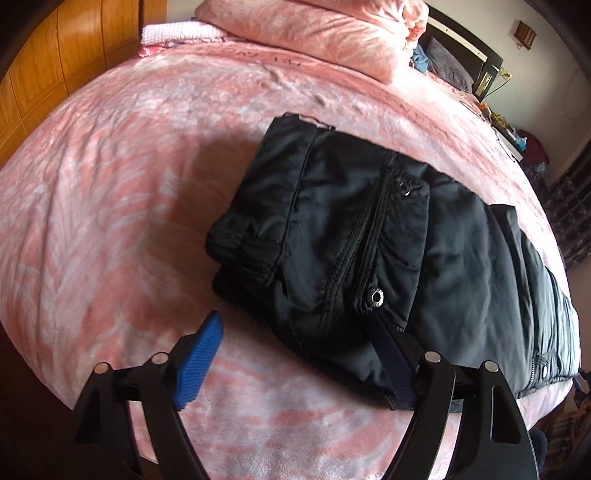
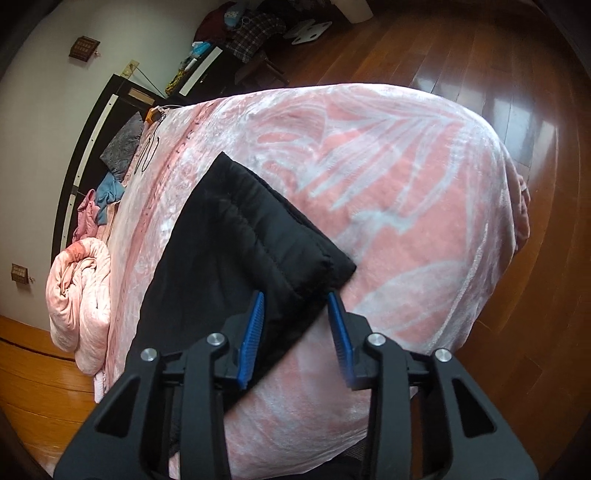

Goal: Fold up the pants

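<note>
Black padded pants [image 1: 351,229] lie folded on the pink bed blanket [image 1: 110,221]; the waist end with its zip and a metal snap [image 1: 376,296] is nearest in the left wrist view. My left gripper [image 1: 295,321] stands wide open at that near edge, one finger over the blanket and the other over the fabric, gripping nothing. In the right wrist view the pants [image 2: 221,258] show their leg end. My right gripper [image 2: 295,295] is open over the corner there. The fabric edge lies between its blue pads [image 2: 255,325], and I see no pinch.
A rolled pink quilt [image 1: 314,33] and loose clothes [image 2: 110,192] lie at the head of the bed by the dark headboard [image 2: 88,147]. Wooden floor [image 2: 517,92] surrounds the bed, whose far edge drops off there. A wooden wardrobe [image 1: 48,62] stands at the left.
</note>
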Motion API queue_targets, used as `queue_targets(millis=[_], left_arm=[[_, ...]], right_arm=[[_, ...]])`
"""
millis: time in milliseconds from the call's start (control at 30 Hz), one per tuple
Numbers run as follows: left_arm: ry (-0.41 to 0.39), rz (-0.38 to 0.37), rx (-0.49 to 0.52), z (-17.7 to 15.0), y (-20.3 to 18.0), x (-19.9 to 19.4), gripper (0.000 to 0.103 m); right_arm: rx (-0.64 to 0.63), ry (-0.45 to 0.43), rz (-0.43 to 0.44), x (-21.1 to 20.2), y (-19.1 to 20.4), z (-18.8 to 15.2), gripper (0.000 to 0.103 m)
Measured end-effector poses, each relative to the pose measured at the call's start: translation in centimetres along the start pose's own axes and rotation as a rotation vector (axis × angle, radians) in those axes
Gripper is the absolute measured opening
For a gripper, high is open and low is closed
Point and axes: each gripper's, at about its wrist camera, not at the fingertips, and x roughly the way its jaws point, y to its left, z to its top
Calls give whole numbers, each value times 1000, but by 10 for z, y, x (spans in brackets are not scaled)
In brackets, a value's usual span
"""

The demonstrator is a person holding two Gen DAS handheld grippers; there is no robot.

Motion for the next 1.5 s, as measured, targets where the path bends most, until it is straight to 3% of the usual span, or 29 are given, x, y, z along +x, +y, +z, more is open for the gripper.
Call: queue_targets(millis=[133, 200, 267, 333, 667, 833, 1133, 1167, 1300, 1500], left_arm=[[-8, -22, -25, -4, 2, -2, 81], [-22, -46, -31, -6, 2, -6, 84], [-50, -59, -38, -10, 1, -12, 89], [-80, -64, -43, -13, -1, -16, 92], [-49, -110, -153, -16, 5, -7, 95], [-51, -117, -193, -15, 8, -3, 95], [-20, -98, -203, -16, 8, 4, 96], [-18, -94, -201, -16, 7, 5, 96], [-16, -78, -188, -16, 5, 5, 96], [-12, -74, -186, -15, 3, 6, 97]], right_arm=[[36, -31, 51, -17, -9, -1, 43], [43, -29, 94, -22, -11, -1, 55], [53, -33, 127, -24, -13, -2, 60], [75, -34, 169, -23, -14, -2, 74], [175, -27, 288, 12, -27, -8, 79], [148, -31, 366, 19, -21, -7, 79], [114, -70, 433, 28, -21, -6, 81], [110, -71, 446, 27, -21, -5, 80], [131, -76, 524, 27, -23, 2, 56], [147, -13, 508, 41, -19, 10, 53]])
